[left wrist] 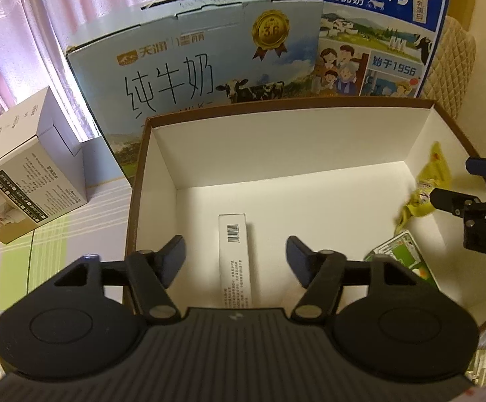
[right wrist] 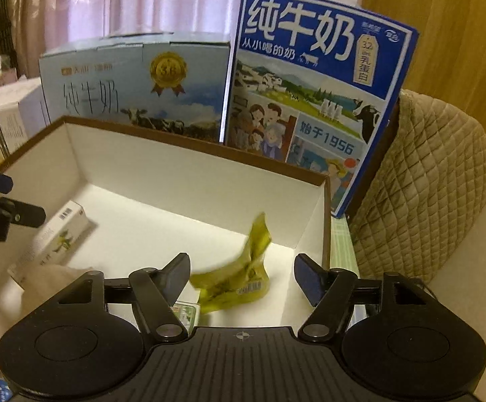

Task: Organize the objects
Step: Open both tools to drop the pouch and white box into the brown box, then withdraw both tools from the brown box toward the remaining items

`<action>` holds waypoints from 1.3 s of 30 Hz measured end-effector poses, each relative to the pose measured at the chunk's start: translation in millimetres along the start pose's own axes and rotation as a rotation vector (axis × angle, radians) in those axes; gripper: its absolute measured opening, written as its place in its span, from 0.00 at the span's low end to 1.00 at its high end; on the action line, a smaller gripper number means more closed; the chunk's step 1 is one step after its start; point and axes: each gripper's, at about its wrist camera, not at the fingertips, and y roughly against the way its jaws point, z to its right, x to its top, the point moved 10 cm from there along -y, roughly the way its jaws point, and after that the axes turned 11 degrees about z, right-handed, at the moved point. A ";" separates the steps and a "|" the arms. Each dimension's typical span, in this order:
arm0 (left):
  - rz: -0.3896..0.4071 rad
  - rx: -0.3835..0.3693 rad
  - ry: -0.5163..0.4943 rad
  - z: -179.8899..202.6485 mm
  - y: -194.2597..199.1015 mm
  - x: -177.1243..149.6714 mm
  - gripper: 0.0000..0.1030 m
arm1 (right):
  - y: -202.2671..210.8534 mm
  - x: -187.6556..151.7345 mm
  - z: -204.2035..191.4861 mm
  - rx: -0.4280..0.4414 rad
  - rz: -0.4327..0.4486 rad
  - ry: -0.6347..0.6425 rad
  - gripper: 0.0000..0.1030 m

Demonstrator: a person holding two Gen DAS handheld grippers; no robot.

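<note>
A: Left wrist view has the left gripper spread wide and holding nothing, hanging over the slim white carton that lies flat on the floor of the brown-rimmed box

B: And the right gripper?

A: Also wide and unloaded, above the crinkly yellow-green packet, which looks blurred, perhaps mid-drop

B: So what's the sensible way to proceed?

A: I'd lift both tools straight up, clear of the thin cardboard walls. That packet is soft film and will settle anywhere; the carton is rigid and square-edged. A green printed pack sits beside the packet
</note>
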 end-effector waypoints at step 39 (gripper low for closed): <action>0.092 -0.013 0.123 2.4 165.0 -58.4 0.99 | 179.0 -45.9 -46.6 0.137 0.047 -0.322 0.65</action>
